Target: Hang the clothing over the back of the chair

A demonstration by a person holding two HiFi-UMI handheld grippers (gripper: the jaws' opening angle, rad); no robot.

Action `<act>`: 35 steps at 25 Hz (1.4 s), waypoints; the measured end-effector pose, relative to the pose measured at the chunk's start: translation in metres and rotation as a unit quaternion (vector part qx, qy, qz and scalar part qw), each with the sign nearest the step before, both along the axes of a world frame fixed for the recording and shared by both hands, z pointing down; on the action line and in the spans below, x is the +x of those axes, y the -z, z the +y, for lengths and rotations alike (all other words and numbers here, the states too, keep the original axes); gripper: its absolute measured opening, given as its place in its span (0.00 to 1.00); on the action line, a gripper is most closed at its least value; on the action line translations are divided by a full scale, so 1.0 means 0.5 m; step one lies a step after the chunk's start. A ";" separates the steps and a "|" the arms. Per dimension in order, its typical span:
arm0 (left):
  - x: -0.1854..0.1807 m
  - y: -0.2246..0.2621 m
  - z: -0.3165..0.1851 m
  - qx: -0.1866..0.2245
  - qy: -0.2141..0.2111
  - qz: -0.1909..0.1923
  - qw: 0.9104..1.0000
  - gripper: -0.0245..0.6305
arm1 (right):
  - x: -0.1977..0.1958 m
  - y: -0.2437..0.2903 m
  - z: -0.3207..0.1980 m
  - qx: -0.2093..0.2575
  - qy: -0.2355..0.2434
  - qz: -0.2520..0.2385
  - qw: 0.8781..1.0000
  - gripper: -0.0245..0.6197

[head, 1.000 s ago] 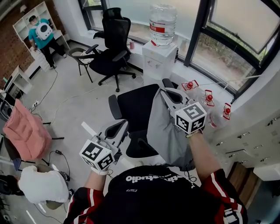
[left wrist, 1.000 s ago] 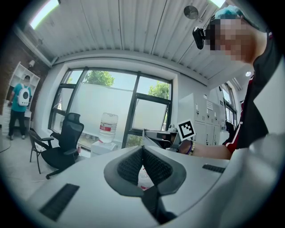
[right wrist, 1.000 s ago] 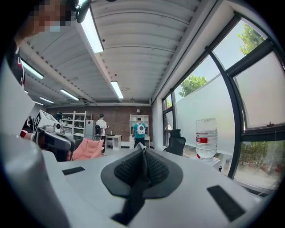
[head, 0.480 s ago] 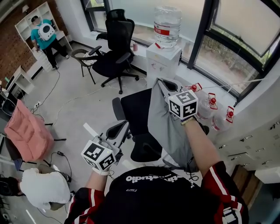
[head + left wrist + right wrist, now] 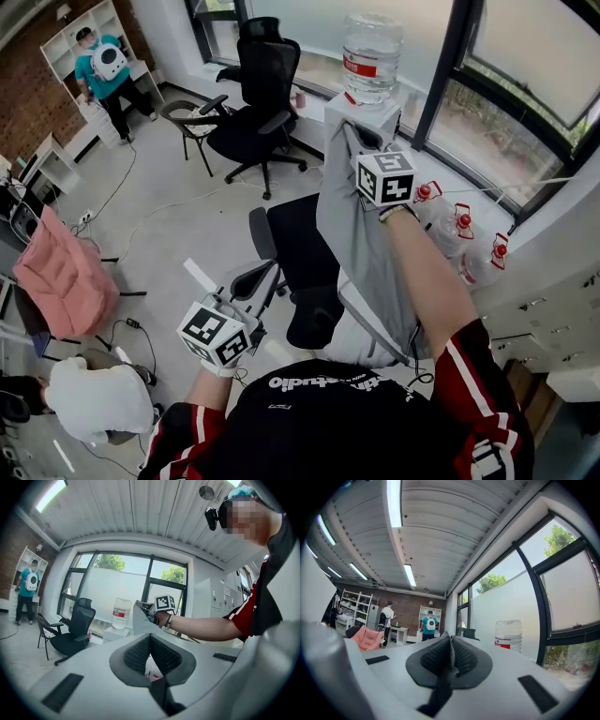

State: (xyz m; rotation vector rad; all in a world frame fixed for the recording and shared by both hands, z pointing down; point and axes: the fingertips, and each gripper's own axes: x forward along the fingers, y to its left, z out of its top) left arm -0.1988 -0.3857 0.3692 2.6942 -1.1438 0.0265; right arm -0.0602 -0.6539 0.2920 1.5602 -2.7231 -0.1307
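Grey clothing (image 5: 361,244) hangs in a long drape from my right gripper (image 5: 354,139), which is shut on its top edge, high above and beyond the black chair (image 5: 295,239). In the right gripper view a dark strip of cloth is pinched between the pads of that gripper (image 5: 450,639). My left gripper (image 5: 258,275) hovers low beside the chair's near armrest. Its jaws meet at the tips in the left gripper view (image 5: 150,637), and no held object is recognisable there. That view also shows the clothing (image 5: 139,618) raised in the right gripper (image 5: 142,606).
A second black office chair (image 5: 248,112) stands further back. A water dispenser (image 5: 370,66) sits by the window, with red-capped bottles (image 5: 459,234) on the floor at right. A pink garment (image 5: 61,281) lies over a chair at left. A person (image 5: 103,70) stands at far shelves.
My right gripper has risen and moved away from me with the grey clothing, lifting it higher over the chair. The left gripper has shifted only slightly.
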 end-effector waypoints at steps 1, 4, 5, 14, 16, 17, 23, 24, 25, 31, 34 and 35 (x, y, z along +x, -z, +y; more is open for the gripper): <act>-0.003 -0.001 0.000 -0.002 0.002 0.000 1.000 0.07 | 0.000 0.008 -0.010 0.006 -0.005 -0.002 1.000 0.07; -0.004 -0.006 -0.004 -0.007 0.004 -0.001 1.000 0.07 | 0.003 0.027 -0.054 0.013 -0.019 -0.006 1.000 0.07; -0.003 -0.008 -0.006 -0.009 0.004 -0.001 1.000 0.07 | 0.003 0.031 -0.070 0.013 -0.022 -0.005 1.000 0.07; -0.010 -0.025 -0.007 -0.016 0.011 0.004 1.000 0.07 | 0.021 -0.030 -0.046 -0.041 -0.006 -0.014 0.999 0.07; -0.002 -0.026 -0.008 -0.015 0.008 0.002 1.000 0.07 | 0.026 -0.056 -0.020 -0.064 0.008 -0.007 0.998 0.07; 0.005 -0.026 -0.007 -0.015 0.005 0.001 1.000 0.07 | 0.029 -0.068 -0.004 -0.074 0.016 -0.002 0.997 0.07; 0.065 -0.025 0.006 -0.007 -0.020 -0.001 1.000 0.07 | 0.083 -0.091 0.123 -0.097 0.040 -0.006 0.994 0.07; 0.075 -0.024 0.008 -0.006 -0.022 -0.002 1.000 0.07 | 0.096 -0.088 0.146 -0.098 0.040 -0.014 0.994 0.07; 0.084 -0.023 0.011 -0.005 -0.024 -0.003 1.000 0.07 | 0.107 -0.084 0.169 -0.098 0.040 -0.021 0.994 0.07; 0.134 -0.010 0.037 0.003 -0.030 -0.008 1.000 0.07 | 0.152 -0.070 0.319 -0.092 0.046 -0.048 0.993 0.07; 0.165 -0.009 0.057 0.008 -0.033 -0.013 0.999 0.07 | 0.171 -0.089 0.400 -0.109 0.053 -0.071 0.990 0.07; 0.176 -0.009 0.064 0.009 -0.033 -0.015 0.999 0.07 | 0.178 -0.098 0.425 -0.116 0.054 -0.077 0.989 0.07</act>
